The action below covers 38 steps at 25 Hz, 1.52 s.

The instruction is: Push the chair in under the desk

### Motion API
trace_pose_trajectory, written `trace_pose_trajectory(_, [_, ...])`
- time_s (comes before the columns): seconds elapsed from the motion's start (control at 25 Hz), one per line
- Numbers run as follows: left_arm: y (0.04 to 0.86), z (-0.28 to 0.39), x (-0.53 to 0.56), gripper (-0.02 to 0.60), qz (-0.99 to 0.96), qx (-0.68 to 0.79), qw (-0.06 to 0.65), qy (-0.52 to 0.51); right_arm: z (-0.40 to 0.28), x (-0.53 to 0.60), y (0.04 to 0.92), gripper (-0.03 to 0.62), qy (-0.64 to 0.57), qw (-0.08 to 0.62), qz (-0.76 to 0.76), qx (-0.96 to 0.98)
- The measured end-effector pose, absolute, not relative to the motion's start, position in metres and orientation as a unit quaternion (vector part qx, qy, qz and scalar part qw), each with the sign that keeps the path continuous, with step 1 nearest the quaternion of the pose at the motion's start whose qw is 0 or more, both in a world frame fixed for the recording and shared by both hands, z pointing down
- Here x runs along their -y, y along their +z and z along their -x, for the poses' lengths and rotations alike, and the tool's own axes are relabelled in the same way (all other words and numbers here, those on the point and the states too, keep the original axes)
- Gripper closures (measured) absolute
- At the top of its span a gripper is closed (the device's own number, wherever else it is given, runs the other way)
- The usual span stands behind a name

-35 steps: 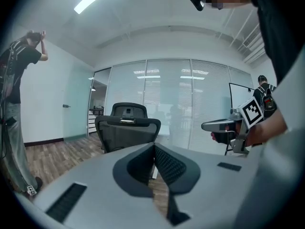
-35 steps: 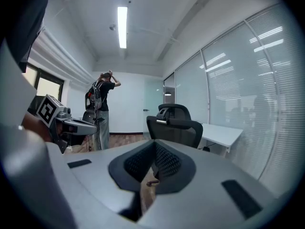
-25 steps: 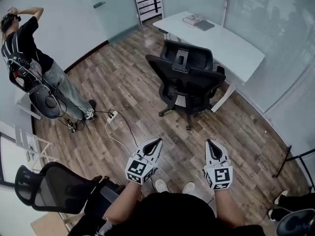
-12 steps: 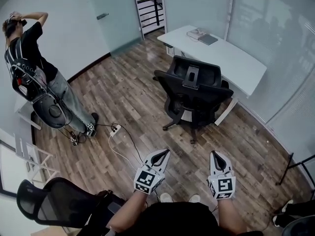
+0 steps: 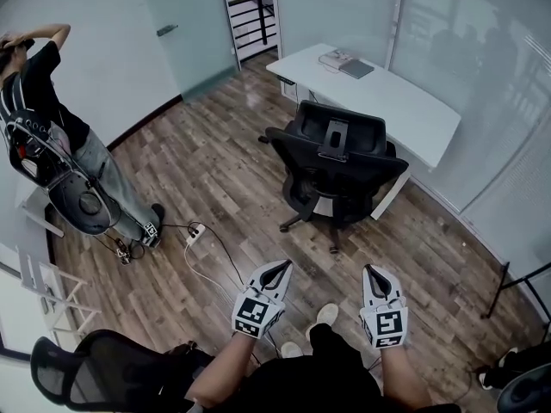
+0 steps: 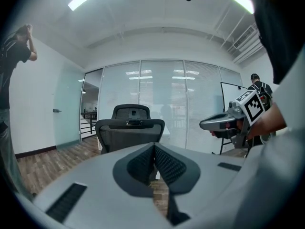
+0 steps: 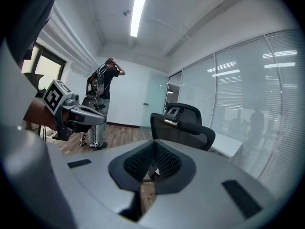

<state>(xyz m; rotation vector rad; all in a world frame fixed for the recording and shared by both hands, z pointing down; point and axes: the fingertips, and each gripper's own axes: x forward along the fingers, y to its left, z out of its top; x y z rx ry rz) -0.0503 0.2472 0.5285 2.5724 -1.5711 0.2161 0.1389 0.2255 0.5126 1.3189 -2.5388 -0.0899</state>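
A black mesh office chair (image 5: 334, 169) stands on the wood floor with its back toward me, just in front of the white desk (image 5: 411, 101). The same chair (image 6: 129, 130) fills the middle of the left gripper view, and the chair (image 7: 183, 128) sits right of centre in the right gripper view. My left gripper (image 5: 281, 268) and right gripper (image 5: 372, 274) are both shut and hold nothing. They hover side by side well short of the chair, pointing toward it. In the left gripper view the right gripper (image 6: 206, 124) shows at the right edge.
A person (image 5: 60, 144) with gear stands at the left by a white power strip (image 5: 195, 231) and its cable on the floor. A second black chair (image 5: 95, 372) is at the lower left. Books (image 5: 346, 62) lie on the desk's far end. Glass walls lie behind the desk.
Both grippers have drifted toward the chair, staying shut. The view has shifted, and one of my feet has stepped forward between the grippers.
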Motion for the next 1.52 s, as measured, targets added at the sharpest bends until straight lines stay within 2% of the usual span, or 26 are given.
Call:
trace_pose_trajectory(0.28, [0.524,0.052,-0.202,0.572,-0.852,0.515,0.032,0.093,-0.129,-0.182,0.514,0.586,-0.037,0.162,-0.442,0.881])
trace_pose_trajectory(0.64, [0.534,0.058,-0.126,0.572,-0.846,0.520,0.052,0.107,-0.143,-0.100,0.520,0.586,-0.018,0.135,-0.459,0.878])
trace_pose_trajectory(1.16, [0.539,0.040,-0.020,0.572,-0.843,0.514,0.036,0.154,-0.158,-0.001,0.526,0.580,-0.028,0.128,-0.459,0.879])
trace_pose_trajectory(1.36, [0.533,0.031,0.002,0.572,-0.842,0.505,0.006,0.190,-0.158,0.019,0.523,0.572,-0.036,0.130,-0.450,0.883])
trace_pose_trajectory(1.52, [0.530,0.031,0.017,0.571,-0.837,0.492,-0.041,0.238,-0.156,0.029,0.521,0.532,-0.048,0.139,-0.441,0.885])
